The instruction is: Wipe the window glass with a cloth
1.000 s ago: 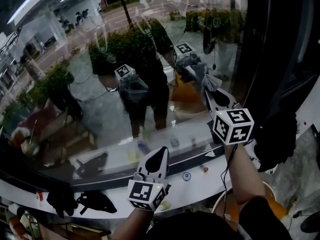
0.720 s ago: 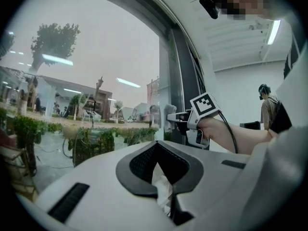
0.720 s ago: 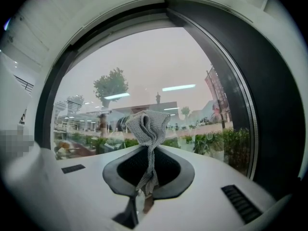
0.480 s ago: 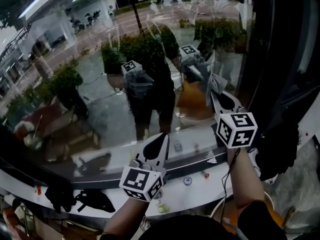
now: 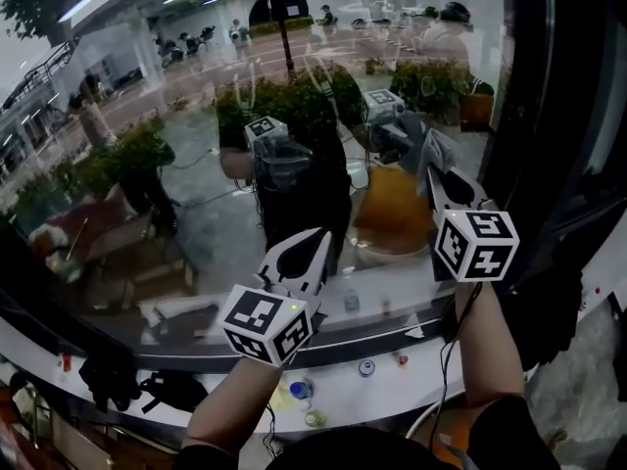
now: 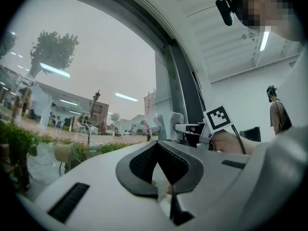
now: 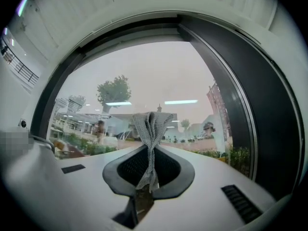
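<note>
White sill [image 5: 387,392], dark window frame [image 5: 554,116]

Bright daylight through the window glass [image 5: 186,204] (reflections everywhere), fisheye edges dark.

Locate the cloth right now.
The cloth is pinched in the right hand-held gripper, its top fanning out toward the window glass; in the head view it is right of centre, near the dark window frame.

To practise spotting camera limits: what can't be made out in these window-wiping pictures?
- Head view: whether the cloth touches the window glass; reflections overlap it.
- Head view: small things on the sill, too small to name.
- All views: dirt or streaks on the glass, lost among reflections.
</note>
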Available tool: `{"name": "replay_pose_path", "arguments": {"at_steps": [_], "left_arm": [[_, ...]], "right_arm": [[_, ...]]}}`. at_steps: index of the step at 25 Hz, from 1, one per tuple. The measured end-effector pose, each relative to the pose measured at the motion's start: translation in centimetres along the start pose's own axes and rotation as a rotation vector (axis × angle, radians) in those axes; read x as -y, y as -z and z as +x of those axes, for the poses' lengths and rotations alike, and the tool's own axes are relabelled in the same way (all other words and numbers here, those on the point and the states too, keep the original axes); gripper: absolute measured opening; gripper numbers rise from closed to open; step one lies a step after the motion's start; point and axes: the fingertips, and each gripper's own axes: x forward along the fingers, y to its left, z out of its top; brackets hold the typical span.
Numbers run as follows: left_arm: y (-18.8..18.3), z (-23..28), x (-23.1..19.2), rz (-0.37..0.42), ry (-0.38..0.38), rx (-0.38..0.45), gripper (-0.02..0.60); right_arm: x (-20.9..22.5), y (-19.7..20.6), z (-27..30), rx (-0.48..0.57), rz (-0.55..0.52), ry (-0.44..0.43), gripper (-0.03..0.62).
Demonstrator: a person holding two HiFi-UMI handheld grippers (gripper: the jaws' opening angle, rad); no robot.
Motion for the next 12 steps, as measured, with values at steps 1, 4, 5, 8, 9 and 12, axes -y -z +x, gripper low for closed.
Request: {"name": "replay_pose_path", "arguments": {"at_steps": [1,4,5,8,9,12], "left_arm": [[-0.4,-0.2,-0.4,0.008,-0.004,0.007,0.008],[-0.9,-0.4,-1.2,0.011,-0.015,0.012,0.008],[-0.9,-0.4,-1.2,0.007,-0.017,0.010,0.008],[-0.8,-0.6,-1.4,-0.001,-0.022,0.006,0.008],[-0.8,-0.7,-1.5,-0.002,-0.026,0.006,0.008],[-0.9,-0.8,-1.7,-0.001,-0.037,0.006,0.008]], "right_arm": [[-0.3,-0.2,0.2,0.002,-0.002,0.005,0.048],[-0.6,-0.2,0.9,-0.003,0.000,0.014,0.048],[-0.6,-0.2,1.1,-0.005,0.002,0.015,0.048],[-0.4,-0.3,1.5,-0.005,0.003,0.024,0.048],[-0.3,-0.3,1.5,-0.005,0.001,0.026,0.047],[-0.3,-0.2,1.5,-0.015,-0.007,0.018,0.047]]}}
